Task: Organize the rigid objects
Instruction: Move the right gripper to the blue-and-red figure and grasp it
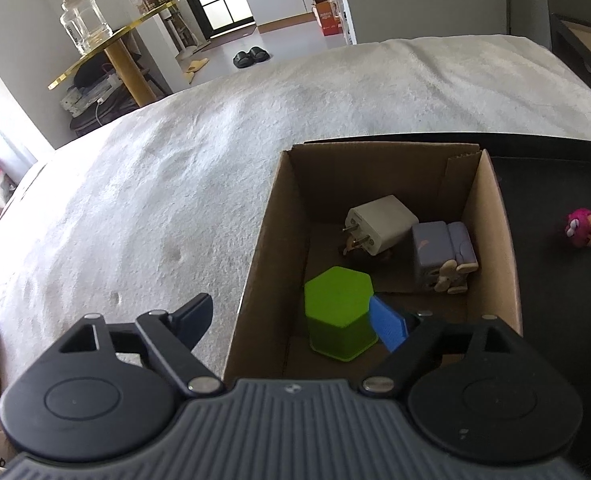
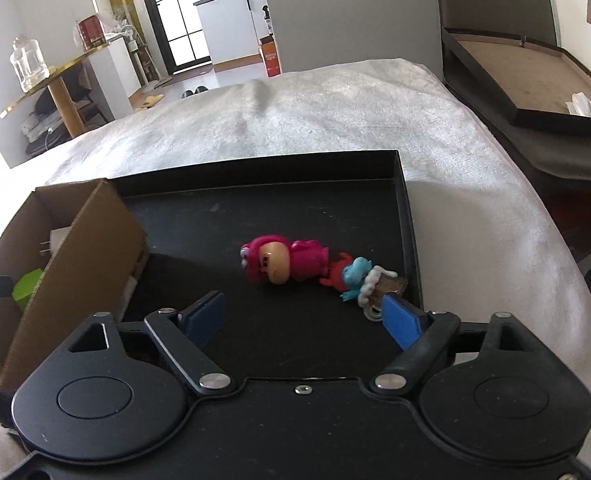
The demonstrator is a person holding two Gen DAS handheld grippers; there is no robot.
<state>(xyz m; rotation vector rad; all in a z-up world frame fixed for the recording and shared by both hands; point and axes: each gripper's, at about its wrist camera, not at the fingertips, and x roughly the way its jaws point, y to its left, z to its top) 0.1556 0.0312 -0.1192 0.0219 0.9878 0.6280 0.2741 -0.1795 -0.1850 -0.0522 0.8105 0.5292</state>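
Both tongs gape wide and empty: the left tongs straddle the cardboard box wall, green hexagon block dropped between them, while the right tongs hover just short of the pink figure on the black tray, apparently lining up its pickup.

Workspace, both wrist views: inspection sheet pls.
Surface: white blanket under a black tray.
Job's things: cardboard box on the tray holds a green hexagonal block, white charger and lilac figure; pink figure and blue-red figure lie on the tray outside the box.
Clutter: nothing seen.
Grippers: left gripper open, astride the box's left wall; right gripper open over the tray, nothing held.
Cables: nothing seen on the tray.
Surroundings: glass jar on a gold shelf, slippers.
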